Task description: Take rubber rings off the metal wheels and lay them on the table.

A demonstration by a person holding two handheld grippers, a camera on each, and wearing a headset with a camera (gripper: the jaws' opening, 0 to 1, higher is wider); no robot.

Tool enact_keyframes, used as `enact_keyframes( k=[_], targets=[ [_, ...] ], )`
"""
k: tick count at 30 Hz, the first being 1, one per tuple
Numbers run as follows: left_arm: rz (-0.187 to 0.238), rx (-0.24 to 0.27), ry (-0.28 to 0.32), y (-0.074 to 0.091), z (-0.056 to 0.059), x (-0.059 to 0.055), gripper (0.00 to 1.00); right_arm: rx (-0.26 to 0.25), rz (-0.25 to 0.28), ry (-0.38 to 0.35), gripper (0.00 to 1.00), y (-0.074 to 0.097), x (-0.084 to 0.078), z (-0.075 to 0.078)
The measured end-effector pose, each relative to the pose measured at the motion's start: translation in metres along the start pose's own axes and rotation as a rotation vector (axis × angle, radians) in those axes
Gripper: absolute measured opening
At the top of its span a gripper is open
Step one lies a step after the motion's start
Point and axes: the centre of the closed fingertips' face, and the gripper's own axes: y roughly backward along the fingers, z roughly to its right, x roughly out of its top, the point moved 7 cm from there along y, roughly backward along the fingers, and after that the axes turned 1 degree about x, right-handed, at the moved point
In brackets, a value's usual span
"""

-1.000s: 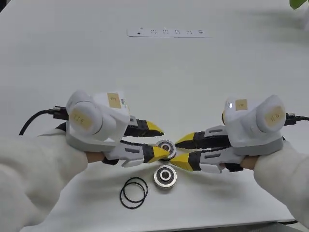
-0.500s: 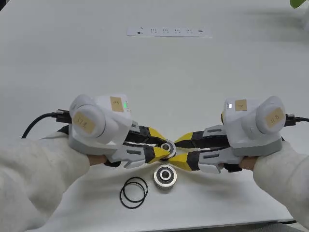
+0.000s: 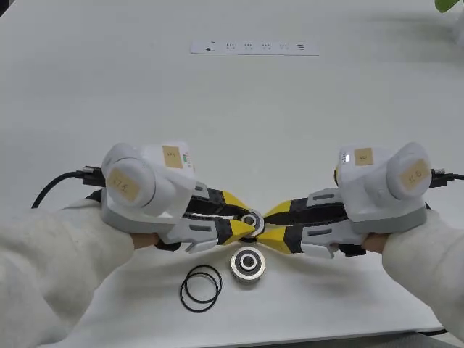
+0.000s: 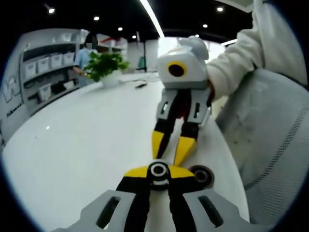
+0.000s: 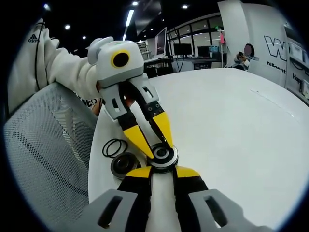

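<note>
1. We see the left gripper and right gripper meet tip to tip, both pinching 1 metal wheel.
2. A 2nd wheel lies on the table, nearer us.
3. 2 black rubber rings overlap just left of it.
4. A power strip sits far back.

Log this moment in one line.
left gripper: shut on wheel | right gripper: tips at it, grip unclear | second wheel, two rubber rings: on table
</note>
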Motion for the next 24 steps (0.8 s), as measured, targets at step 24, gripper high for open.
enact_keyframes(
  k=[24],
  targets=[
    [0.008, 0.010, 0.009, 0.0025, -0.0006, -0.0009, 0.15, -0.009, -0.023, -0.052, 0.05, 0.0015, -0.0005, 0.0014]
  ],
)
